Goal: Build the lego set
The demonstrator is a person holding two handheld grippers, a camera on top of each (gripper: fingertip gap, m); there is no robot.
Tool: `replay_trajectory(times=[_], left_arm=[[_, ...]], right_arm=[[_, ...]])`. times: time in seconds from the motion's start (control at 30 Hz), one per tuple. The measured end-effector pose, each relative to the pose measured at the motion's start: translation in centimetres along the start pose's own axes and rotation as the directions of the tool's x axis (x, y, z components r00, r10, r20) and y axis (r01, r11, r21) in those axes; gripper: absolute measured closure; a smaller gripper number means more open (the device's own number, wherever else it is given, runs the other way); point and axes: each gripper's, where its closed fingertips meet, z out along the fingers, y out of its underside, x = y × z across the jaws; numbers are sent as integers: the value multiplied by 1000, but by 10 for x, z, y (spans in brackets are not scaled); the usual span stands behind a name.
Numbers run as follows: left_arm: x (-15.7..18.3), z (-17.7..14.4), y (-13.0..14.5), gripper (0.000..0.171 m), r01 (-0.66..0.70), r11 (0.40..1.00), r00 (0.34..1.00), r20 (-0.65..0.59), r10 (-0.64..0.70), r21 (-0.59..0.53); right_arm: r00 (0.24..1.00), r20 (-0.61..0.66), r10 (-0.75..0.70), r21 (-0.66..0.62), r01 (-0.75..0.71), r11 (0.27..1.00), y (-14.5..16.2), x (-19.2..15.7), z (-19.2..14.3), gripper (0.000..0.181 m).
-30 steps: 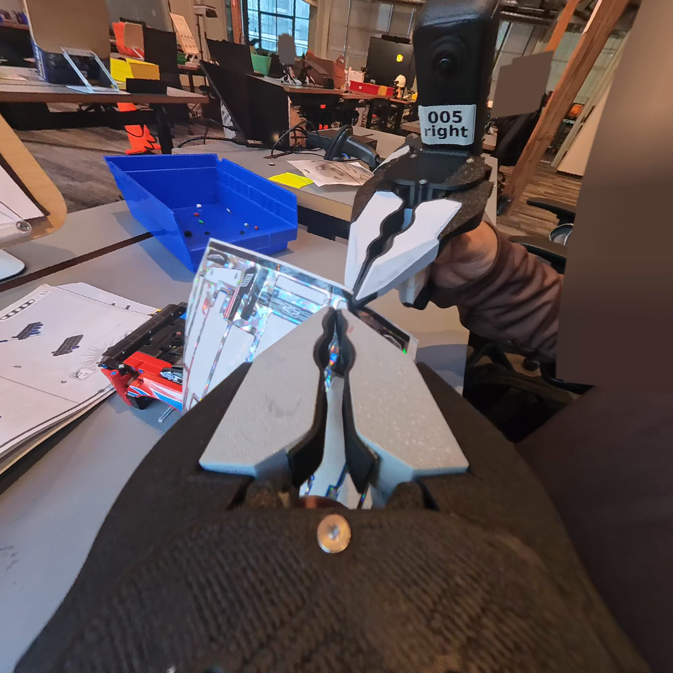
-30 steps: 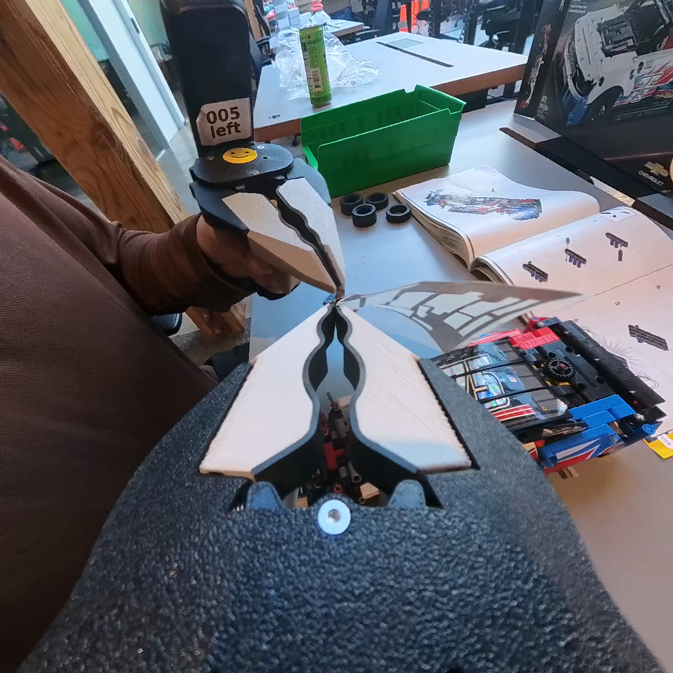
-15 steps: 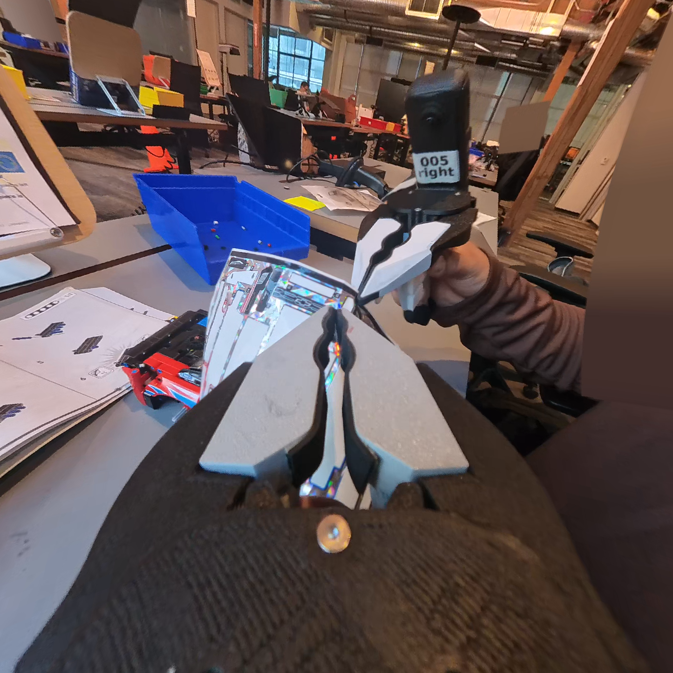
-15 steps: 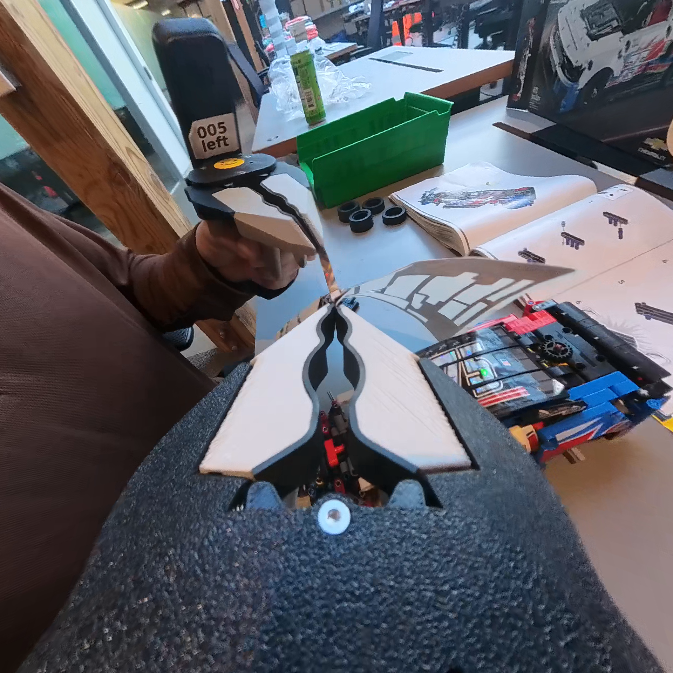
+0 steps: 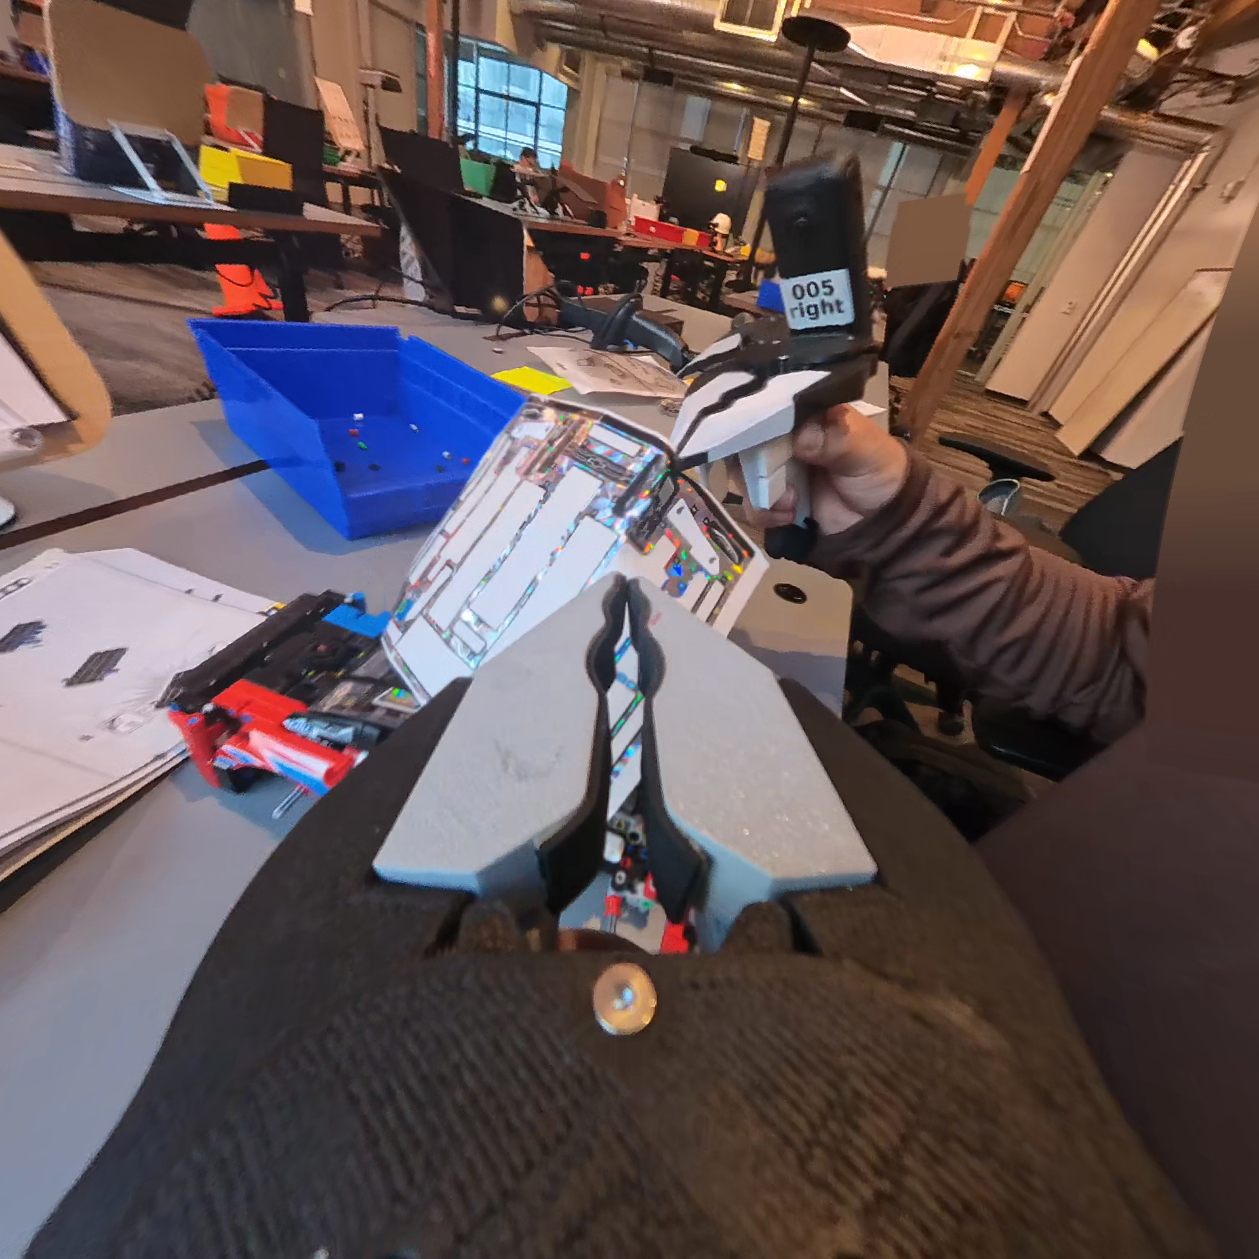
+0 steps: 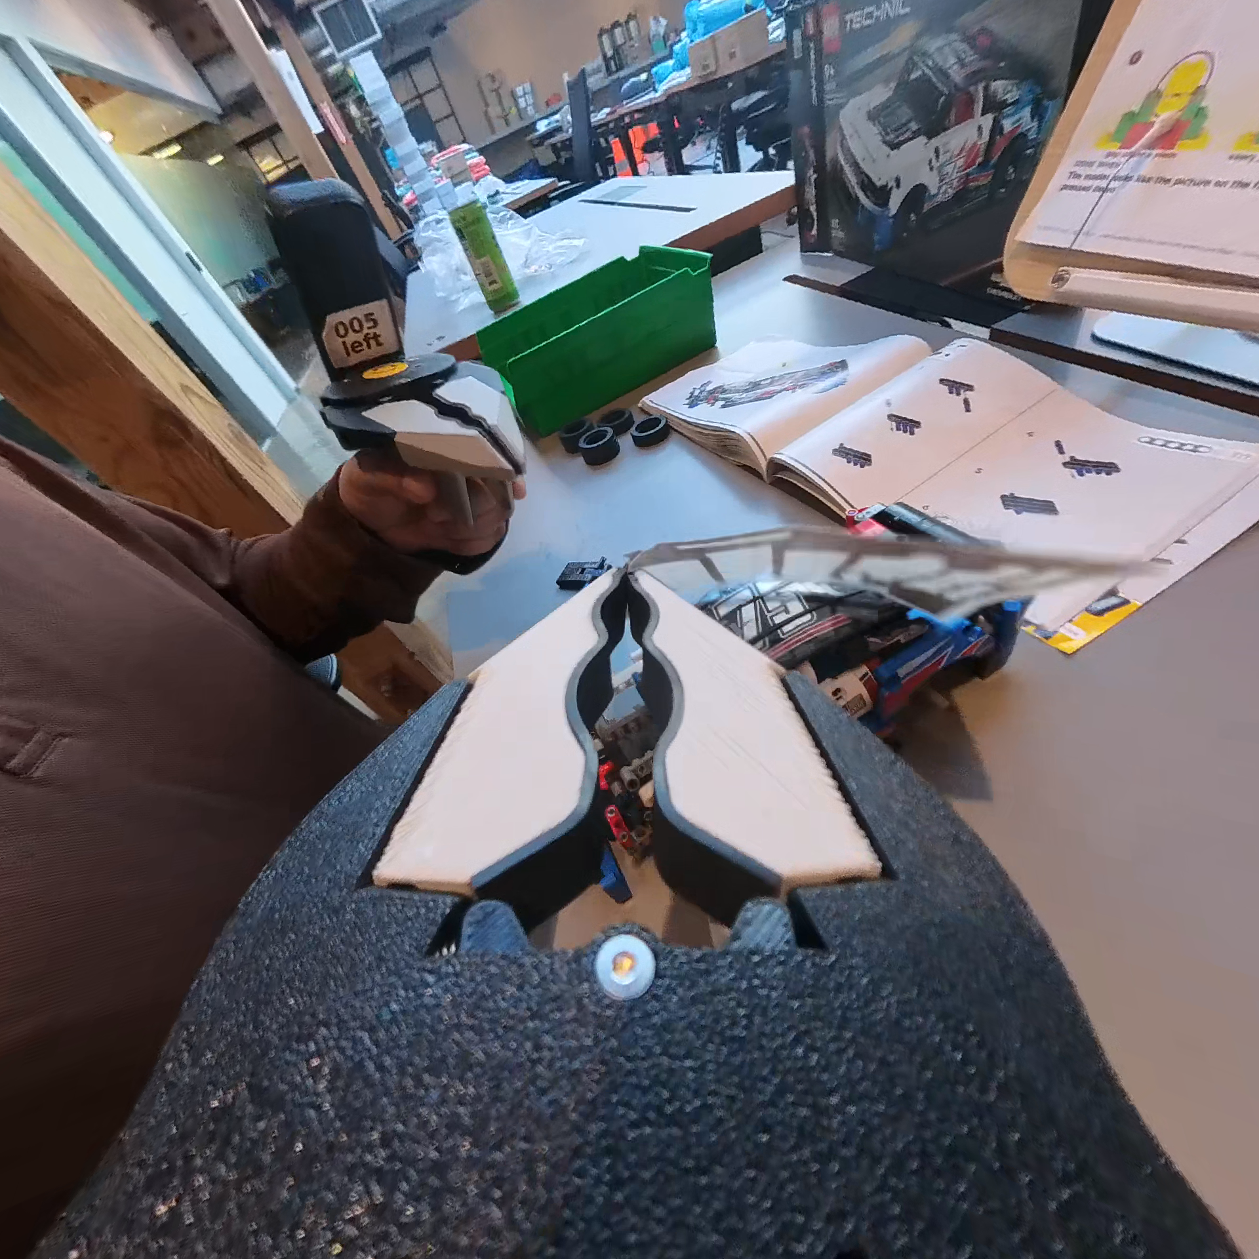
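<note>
The sticker sheet (image 5: 545,545), at frame centre above the lego car (image 5: 286,695) on the worktop (image 5: 136,954), is being pinched at its corner by the right gripper (image 6: 628,579). The left gripper (image 5: 625,586) is hovering beside it, fingers pressed together, apparently holding nothing.

The left gripper (image 5: 625,586) is seen with its jaws pressed together, gripped from below by a hand (image 6: 436,504). The right gripper (image 6: 627,579) is likewise closed at the tips, held up by a brown-sleeved hand (image 5: 841,470).
</note>
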Motion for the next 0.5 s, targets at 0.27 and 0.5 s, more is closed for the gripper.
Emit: replay_trajectory(times=[0.27, 0.5], left_arm=[[13, 46, 2, 134, -107, 992, 994, 20, 108, -69], [22, 50, 0, 143, -98, 993, 995, -20, 97, -61]], right_arm=[[984, -52, -170, -63, 167, 984, -5, -24, 16, 181], [975, -29, -220, -99, 216, 971, 1, -32, 26, 181]])
